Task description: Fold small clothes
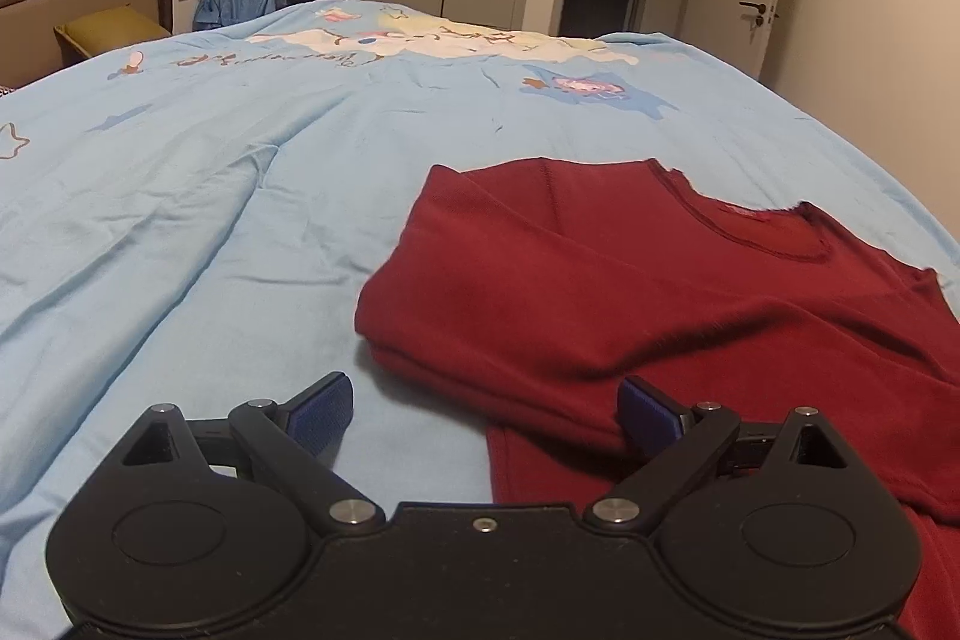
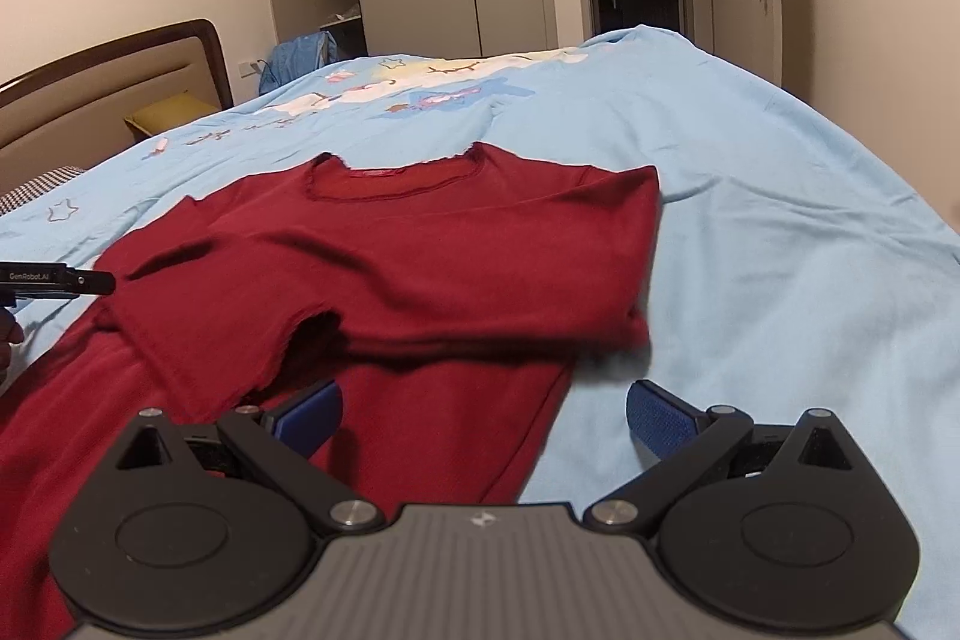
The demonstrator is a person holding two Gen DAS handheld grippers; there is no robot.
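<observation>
Red top (image 2: 384,256) ×1, folded; two tongs empty.

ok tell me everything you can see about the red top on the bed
The dark red top is a soft, knit-looking long-sleeved garment with a wide scooped neckline, a frilled neck edge and a small red label inside the collar. It lies flat on the light blue bedsheet, collar toward the far side. Both sleeves look folded across the chest, and the lower body runs toward the cameras. The left gripper and right gripper hang open above its near part, neither holding it.
</observation>
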